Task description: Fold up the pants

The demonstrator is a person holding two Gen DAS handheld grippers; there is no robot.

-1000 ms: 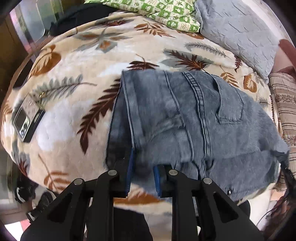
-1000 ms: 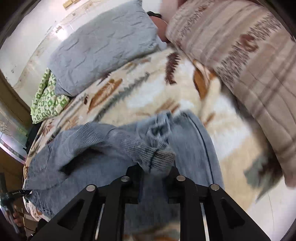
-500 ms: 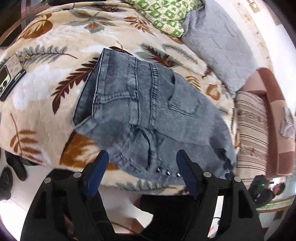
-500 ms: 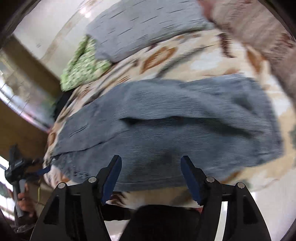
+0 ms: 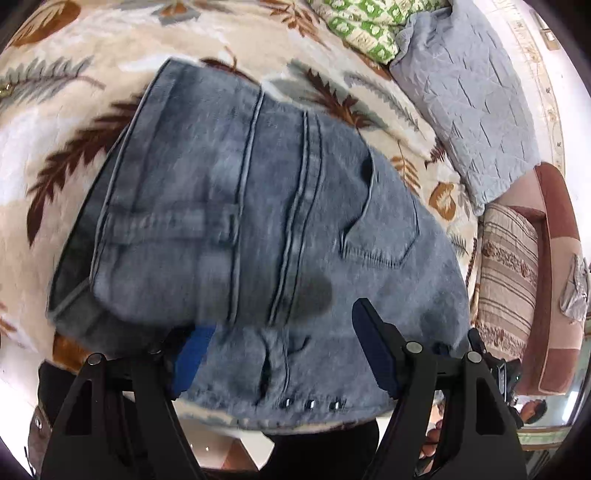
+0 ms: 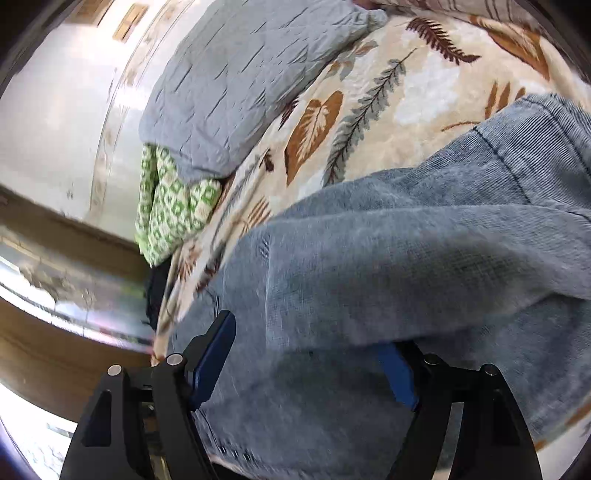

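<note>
The blue jeans (image 5: pixel 258 229) lie folded in a thick pile on the bed blanket (image 5: pixel 74 122), which is cream with brown and gray leaves on it. In the left wrist view the jeans fill the middle. A back pocket (image 5: pixel 384 221) shows on top, and a row of small shiny studs (image 5: pixel 310 404) runs along the near edge. One dark spot (image 5: pixel 314 295) sits on the cloth near the middle seam.

The left claw (image 5: pixel 284 354) is spread wide and holds nothing. Its two blue pads (image 5: pixel 373 354) sit on either side of the near edge of the jeans. One pad is partly hidden under a fold of cloth. The picture is blurry here, so it is hard to tell if the pads touch the jeans.

The right claw (image 6: pixel 310 369) is spread wide too, and it grips nothing. The jeans (image 6: pixel 406 277) lie between its fingers and spread out ahead of it. A fold of cloth covers the tip of one finger.

A gray quilted pillow (image 5: pixel 476 96) lies at the far side of the bed. A green and white cloth (image 5: pixel 369 26) sits next to it. A striped brown cushion (image 5: pixel 506 273) is near the right edge of the left wrist view.
</note>
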